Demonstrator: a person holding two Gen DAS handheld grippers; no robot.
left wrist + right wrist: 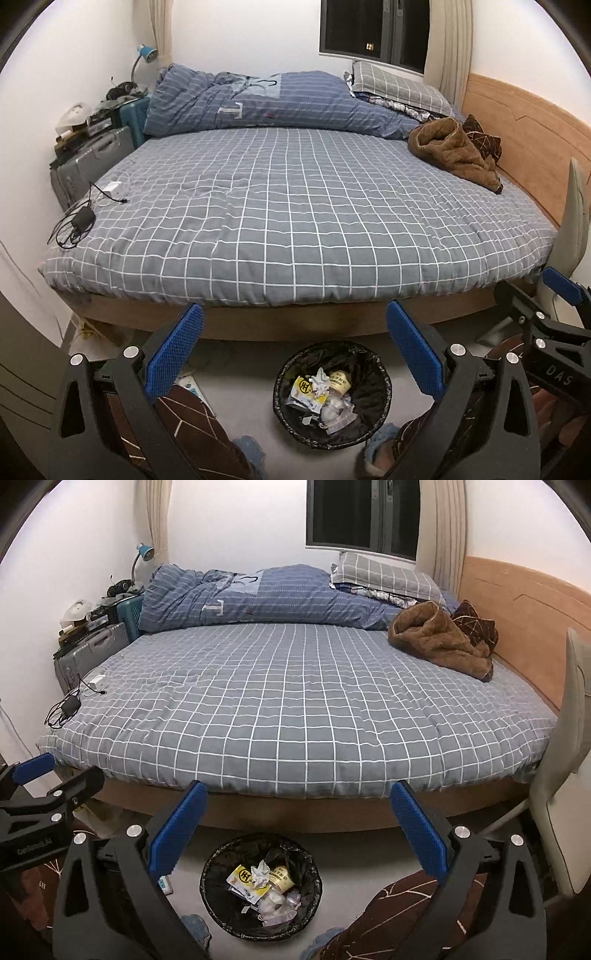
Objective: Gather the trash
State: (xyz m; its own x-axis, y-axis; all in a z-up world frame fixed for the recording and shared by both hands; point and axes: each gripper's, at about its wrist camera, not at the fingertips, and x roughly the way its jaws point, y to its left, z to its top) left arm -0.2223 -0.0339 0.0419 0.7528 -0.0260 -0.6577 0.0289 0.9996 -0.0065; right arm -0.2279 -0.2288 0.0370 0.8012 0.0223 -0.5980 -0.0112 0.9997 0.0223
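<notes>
A round bin lined with a black bag [371, 400] [304, 864] stands on the floor in front of the bed. It holds a yellow wrapper [304, 387] [242, 878], a crumpled tissue [321, 382] [260, 873], a paper cup [340, 382] [282, 878] and other scraps. My left gripper [294, 306] hangs open above the bin and holds nothing. My right gripper [299, 786] is open beside it, also holding nothing. A small white and blue packet [165, 884] lies on the floor left of the bin.
The bed with a grey checked sheet [295, 221] fills the view. On it lie a black charger with cables [83, 219], a white plug [112, 188] and a brown garment [454, 151]. Suitcases [92, 162] stand at the left and a pale chair [569, 775] at the right. A person's patterned trouser legs [399, 915] flank the bin.
</notes>
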